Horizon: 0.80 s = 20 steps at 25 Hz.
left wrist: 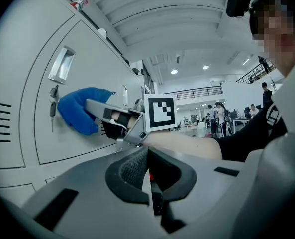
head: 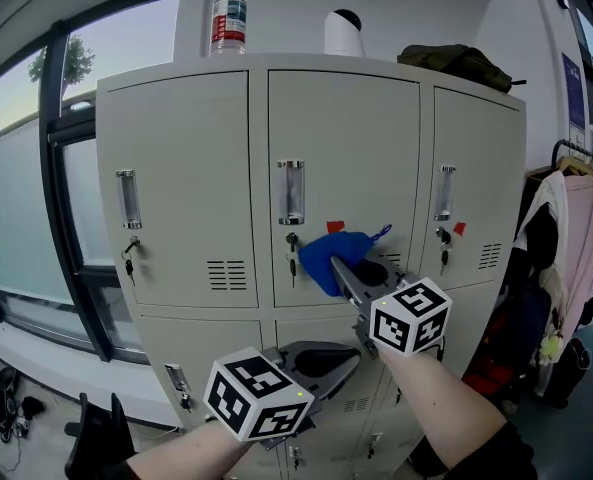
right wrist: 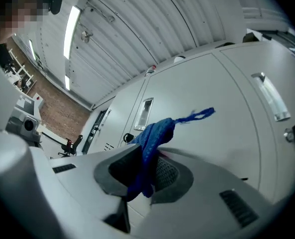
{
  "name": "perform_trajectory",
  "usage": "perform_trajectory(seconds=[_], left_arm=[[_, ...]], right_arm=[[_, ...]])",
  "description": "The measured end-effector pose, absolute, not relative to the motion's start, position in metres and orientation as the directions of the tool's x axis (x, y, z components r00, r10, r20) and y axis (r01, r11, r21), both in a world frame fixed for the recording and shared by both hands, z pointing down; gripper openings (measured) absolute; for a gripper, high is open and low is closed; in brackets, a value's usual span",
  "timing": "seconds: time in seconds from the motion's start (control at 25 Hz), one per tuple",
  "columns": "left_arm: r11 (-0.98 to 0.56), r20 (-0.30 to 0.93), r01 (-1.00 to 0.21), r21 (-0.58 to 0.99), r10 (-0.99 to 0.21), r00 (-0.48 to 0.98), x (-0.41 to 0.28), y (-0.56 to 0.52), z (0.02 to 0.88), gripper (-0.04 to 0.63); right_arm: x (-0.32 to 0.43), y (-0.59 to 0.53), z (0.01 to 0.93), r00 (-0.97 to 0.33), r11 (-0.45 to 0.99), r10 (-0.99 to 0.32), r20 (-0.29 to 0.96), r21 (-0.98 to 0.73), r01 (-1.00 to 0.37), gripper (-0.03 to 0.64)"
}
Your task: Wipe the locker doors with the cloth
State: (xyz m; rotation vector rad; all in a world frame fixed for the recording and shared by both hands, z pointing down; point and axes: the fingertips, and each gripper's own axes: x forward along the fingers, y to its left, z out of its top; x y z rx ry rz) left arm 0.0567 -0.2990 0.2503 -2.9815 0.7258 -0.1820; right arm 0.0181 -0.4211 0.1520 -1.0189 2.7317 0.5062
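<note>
Down low and close, the left gripper (head: 341,360) hangs with its jaws pressed together and nothing in them. Higher up, the right gripper (head: 340,266) has its jaws pinched on the blue cloth (head: 326,251). The cloth is pushed flat on the middle locker door (head: 346,138). A key (head: 292,263) hangs just beside the cloth. I think the cloth could catch on the key and pull out of the jaws. Every locker is closed, so I cannot see what is inside.

Bright even light; fisheye warp w/ dark corners.
</note>
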Motion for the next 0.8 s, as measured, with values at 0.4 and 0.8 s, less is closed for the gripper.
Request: perform_trajectory(seconds=[0.4,0.8], left_arm=[[-0.859,0.106,-0.503,-0.092,-0.511,0.853,0.027,-0.302,0.254,0.006],[-0.883,0.106,-0.461,-0.087,-0.469,0.877,0.055,-0.307,0.257,0.006]], right_arm=[[-0.017,-0.425,0.158,-0.766,0.735,-0.567,-0.303,0.233,-0.637,0.048],[0.062,-0.441,0.16,-0.683,0.645,-0.661,-0.31,0.229,-0.729,0.048]])
